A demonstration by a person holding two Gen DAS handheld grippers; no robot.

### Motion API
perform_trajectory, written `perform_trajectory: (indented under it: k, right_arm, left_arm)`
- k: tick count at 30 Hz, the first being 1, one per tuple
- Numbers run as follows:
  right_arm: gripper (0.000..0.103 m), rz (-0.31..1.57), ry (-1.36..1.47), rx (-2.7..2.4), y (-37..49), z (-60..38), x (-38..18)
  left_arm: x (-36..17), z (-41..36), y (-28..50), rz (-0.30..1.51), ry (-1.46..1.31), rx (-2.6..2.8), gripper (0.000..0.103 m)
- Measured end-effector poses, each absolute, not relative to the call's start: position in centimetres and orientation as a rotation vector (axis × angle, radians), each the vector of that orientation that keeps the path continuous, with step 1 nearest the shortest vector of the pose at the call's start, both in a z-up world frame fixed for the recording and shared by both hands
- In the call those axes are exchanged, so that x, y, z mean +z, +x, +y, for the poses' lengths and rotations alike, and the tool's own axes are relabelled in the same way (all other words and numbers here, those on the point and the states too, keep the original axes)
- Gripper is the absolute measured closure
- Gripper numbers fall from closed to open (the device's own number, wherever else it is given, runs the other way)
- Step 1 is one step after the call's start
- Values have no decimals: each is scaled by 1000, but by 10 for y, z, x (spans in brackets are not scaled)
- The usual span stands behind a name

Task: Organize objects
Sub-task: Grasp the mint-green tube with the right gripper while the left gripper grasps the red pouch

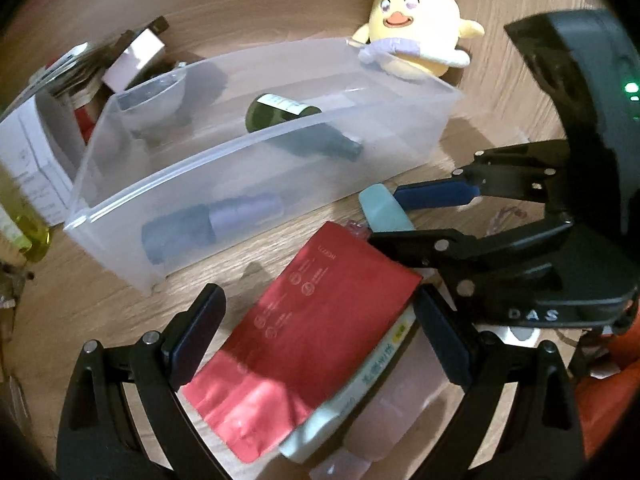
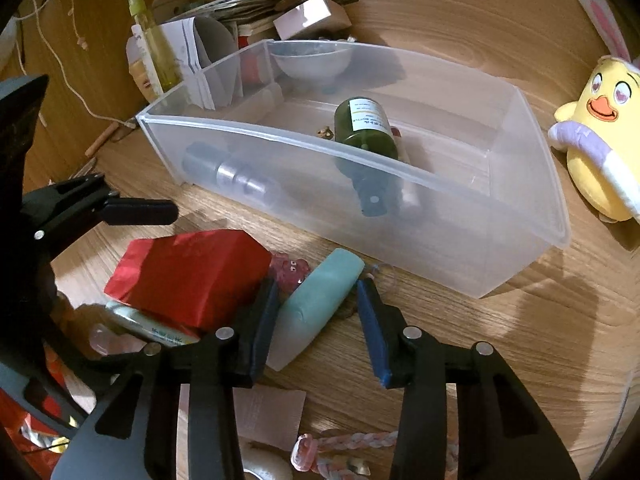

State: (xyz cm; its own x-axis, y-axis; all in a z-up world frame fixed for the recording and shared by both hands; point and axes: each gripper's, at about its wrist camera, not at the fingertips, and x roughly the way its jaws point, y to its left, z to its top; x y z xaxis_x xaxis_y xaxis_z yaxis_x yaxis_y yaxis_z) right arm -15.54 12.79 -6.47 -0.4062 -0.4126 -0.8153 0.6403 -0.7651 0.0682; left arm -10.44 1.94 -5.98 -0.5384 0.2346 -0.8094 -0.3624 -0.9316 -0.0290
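Note:
A clear plastic bin (image 1: 192, 184) (image 2: 520, 216) lies on the wooden table, holding a green bottle (image 1: 280, 114) (image 2: 366, 130) and a dark-capped bottle (image 1: 208, 224) (image 2: 228, 174). My left gripper (image 1: 320, 316) is open, its fingers either side of a red pouch (image 1: 316, 340) (image 2: 192, 276) that lies on a white tube (image 1: 360, 384). My right gripper (image 2: 318, 312) (image 1: 416, 216) is open around a teal tube (image 2: 316, 304) (image 1: 384, 210) lying in front of the bin.
A yellow plush chick (image 1: 416, 28) (image 2: 600, 136) stands by the bin's right end. A small bowl (image 2: 310, 60), boxes, papers and a yellow bottle (image 2: 158, 48) crowd the far left. A pink trinket (image 2: 290, 270) and a braided cord (image 2: 352, 444) lie near the tubes.

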Motion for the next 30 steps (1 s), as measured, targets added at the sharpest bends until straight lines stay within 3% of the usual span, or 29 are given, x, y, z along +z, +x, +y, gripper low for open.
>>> perform_trajectory:
  k: [6, 8, 15, 26, 28, 30]
  right_arm:
    - [79, 353, 1175, -2197, -154, 139, -67]
    - [80, 349, 1182, -2204, -154, 143, -67]
    - [80, 357, 1188, -2230, -150, 151, -47]
    - [80, 326, 1193, -2229, -152, 153, -46]
    - [80, 318, 1183, -2232, -150, 154, -45]
    - [80, 306, 1169, -2239, -148, 155, -43]
  left_arm:
    - [-60, 12, -103, 175, -1241, 2508, 8]
    - [-59, 7, -99, 164, -1227, 2525, 18]
    - [-55, -9, -86, 160, -1210, 2575, 27]
    - [-57, -14, -95, 101, -1247, 2540, 25]
    - [-58, -14, -94, 88, -1241, 2544, 28]
    - [-54, -13, -90, 94, -1212, 2560, 43]
